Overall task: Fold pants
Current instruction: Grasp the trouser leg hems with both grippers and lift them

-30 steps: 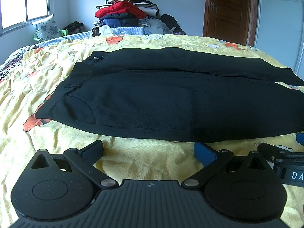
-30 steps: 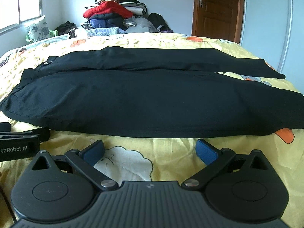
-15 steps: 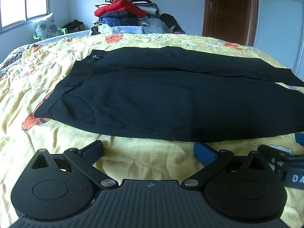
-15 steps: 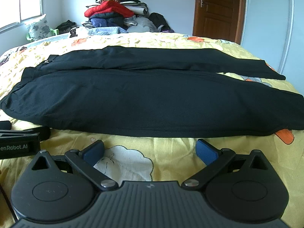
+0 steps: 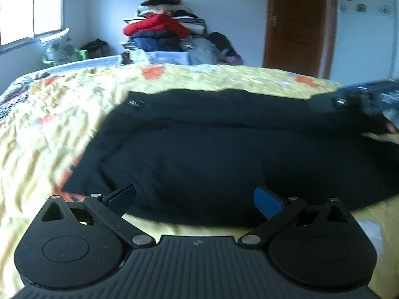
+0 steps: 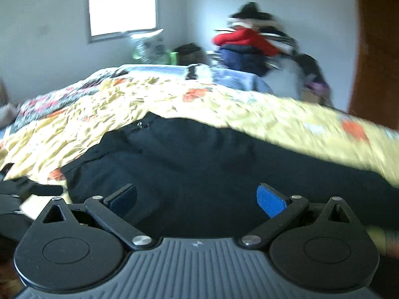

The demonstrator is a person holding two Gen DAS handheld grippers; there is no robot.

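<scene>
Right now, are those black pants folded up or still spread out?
Spread out: the black pants lie flat and long across the yellow bedspread, no fold made.

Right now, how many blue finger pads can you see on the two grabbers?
4. The left gripper shows two pads, one each side, over the black pants. The right gripper shows two likewise. None look hidden.

The left gripper (image 5: pixel 194 200), black with blue-padded fingers (image 5: pixel 268 201), has its jaws spread wide, nothing between them. The right gripper (image 6: pixel 197 200), of the same black build with blue pads (image 6: pixel 270 200), is likewise spread wide and holds nothing; both views are motion-blurred.
</scene>
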